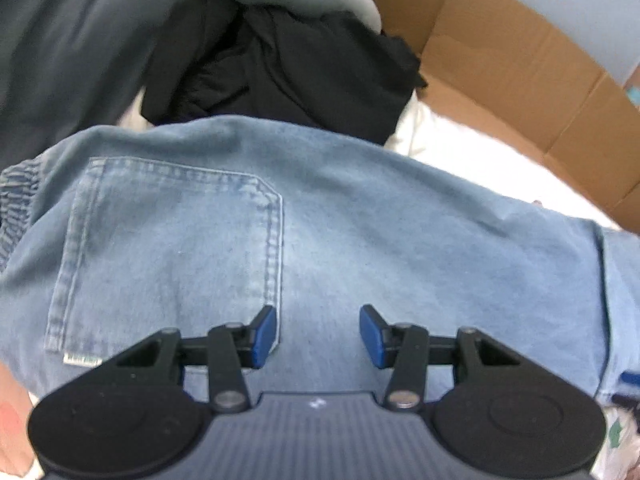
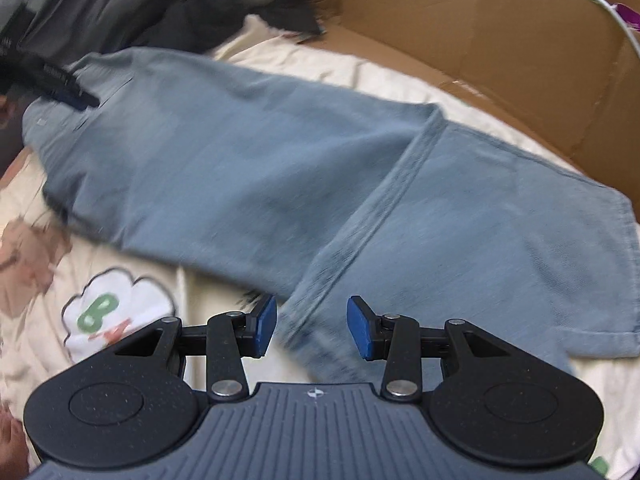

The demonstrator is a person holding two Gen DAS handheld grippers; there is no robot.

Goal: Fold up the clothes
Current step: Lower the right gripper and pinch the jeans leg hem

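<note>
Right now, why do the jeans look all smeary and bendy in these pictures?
Right wrist view: the jeans are streaked with motion blur, while the right gripper stays sharp. Left wrist view: milder blur, pocket stitching still readable. Both views: the fisheye lens bows the cardboard box edges.

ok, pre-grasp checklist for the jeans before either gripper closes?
1. Left gripper open, nothing between the pads: ok.
2. Right gripper open, nothing gripped: ok.
3. Light blue denim jeans spread flat on the cream printed bedsheet: ok, a few wrinkles.
4. Left gripper over the seat by the back pocket: ok.
5. Right gripper at the leg seam near the jeans' edge: ok.
6. Black crumpled garment clear of the jeans: cannot tell, it meets their far edge.
</note>
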